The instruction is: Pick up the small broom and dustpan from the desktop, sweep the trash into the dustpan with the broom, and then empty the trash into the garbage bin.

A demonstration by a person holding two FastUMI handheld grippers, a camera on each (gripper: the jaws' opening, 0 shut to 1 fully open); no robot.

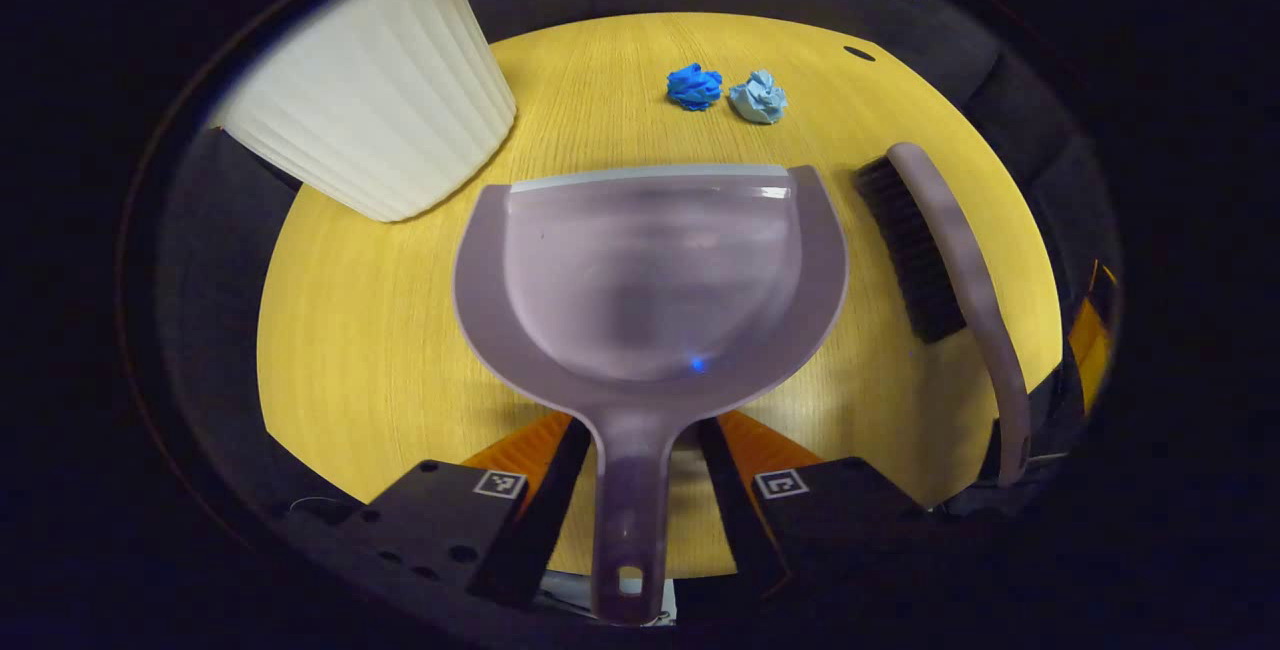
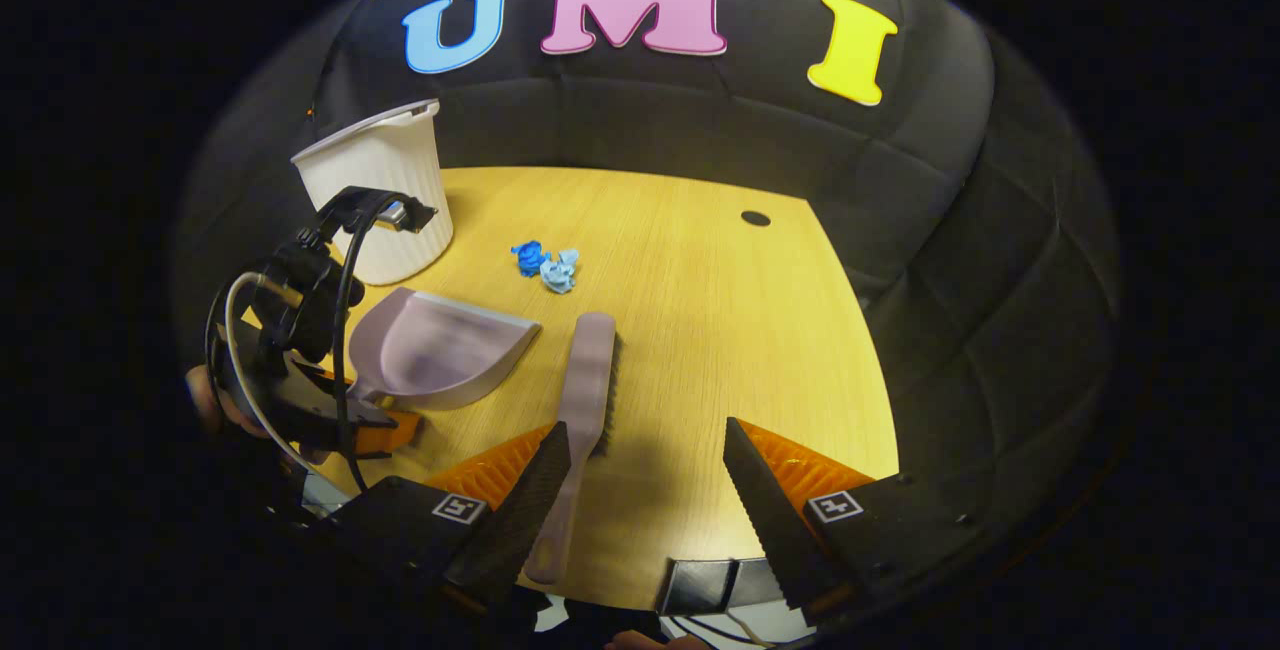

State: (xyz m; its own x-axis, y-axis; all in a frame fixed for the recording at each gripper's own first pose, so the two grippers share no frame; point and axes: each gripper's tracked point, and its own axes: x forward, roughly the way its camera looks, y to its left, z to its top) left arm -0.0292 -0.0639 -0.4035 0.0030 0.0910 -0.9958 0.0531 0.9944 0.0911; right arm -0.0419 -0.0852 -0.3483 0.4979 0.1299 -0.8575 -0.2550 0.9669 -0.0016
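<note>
You are straddling the mauve plastic dustpan (image 1: pixel 650 270) handle with your open left gripper (image 1: pixel 633 450); your right gripper (image 2: pixel 645 455) is gaping beside the mauve broom (image 2: pixel 585 380).

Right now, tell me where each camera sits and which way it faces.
Left gripper view: rides the left gripper, low over the table, facing the dustpan whose handle lies between its open fingers.
Right gripper view: rides the right gripper, higher, facing the booth wall; its open fingers straddle the broom handle; a hand holds the other gripper.
Shared: dustpan, broom, white bin, two paper balls.
</note>
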